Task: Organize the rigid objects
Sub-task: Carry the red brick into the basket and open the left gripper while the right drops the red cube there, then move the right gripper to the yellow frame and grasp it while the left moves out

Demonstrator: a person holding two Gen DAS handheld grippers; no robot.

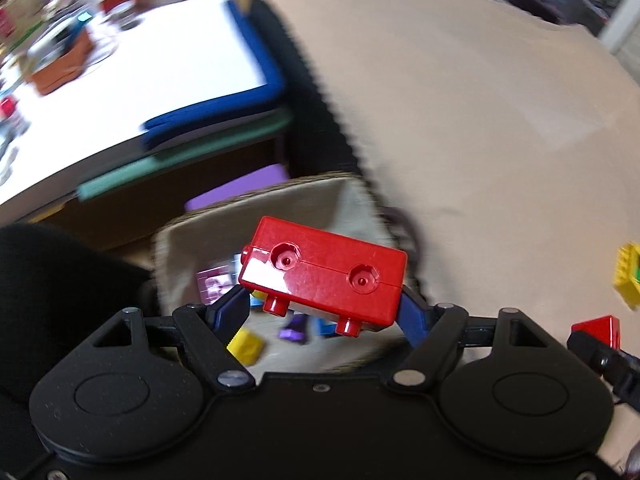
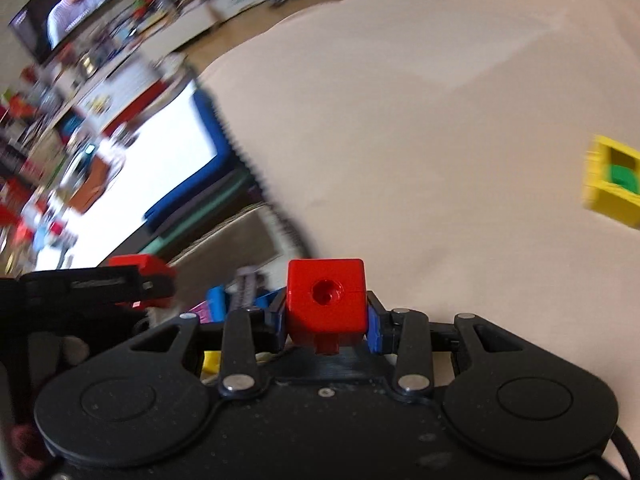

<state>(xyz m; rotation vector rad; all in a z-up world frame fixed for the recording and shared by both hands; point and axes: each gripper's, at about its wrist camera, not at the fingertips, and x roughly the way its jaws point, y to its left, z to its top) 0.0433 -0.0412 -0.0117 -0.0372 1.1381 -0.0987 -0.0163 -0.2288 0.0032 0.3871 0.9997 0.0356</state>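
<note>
The left gripper (image 1: 322, 306) is holding a long red block (image 1: 322, 276) crosswise between its blue fingers (image 1: 412, 314), which are closing on the block's two ends. The block is hanging over the open top of a fabric bin (image 1: 280, 208) whose near and left rim edges are lying just beyond the fingers; small yellow, purple and blue blocks (image 1: 294, 330) are lying loose on the bin floor directly under the held piece. The right gripper (image 2: 326, 316) is clamping a small red cube (image 2: 326, 300) at narrow spacing, its blue fingers (image 2: 374, 330) pressing on the cube's two sides. In the right wrist view the left gripper is showing at the left, close beside the right gripper and next to the bin opening, so room between the two tools is tight. A wide beige cloth surface (image 2: 440, 120) is stretching far and right with open room across it; only a yellow block with a green insert (image 2: 614, 184) is resting on it near the right edge, well apart from both grippers. A dark toothed edge is bordering the cloth on its left side, above the bin. Far left, a white counter (image 1: 160, 80) with a blue corner edge is standing beyond the bin, carrying a brown box (image 1: 60, 68) and blurred clutter. A television screen (image 2: 68, 8) is showing at the far left of the room.
</note>
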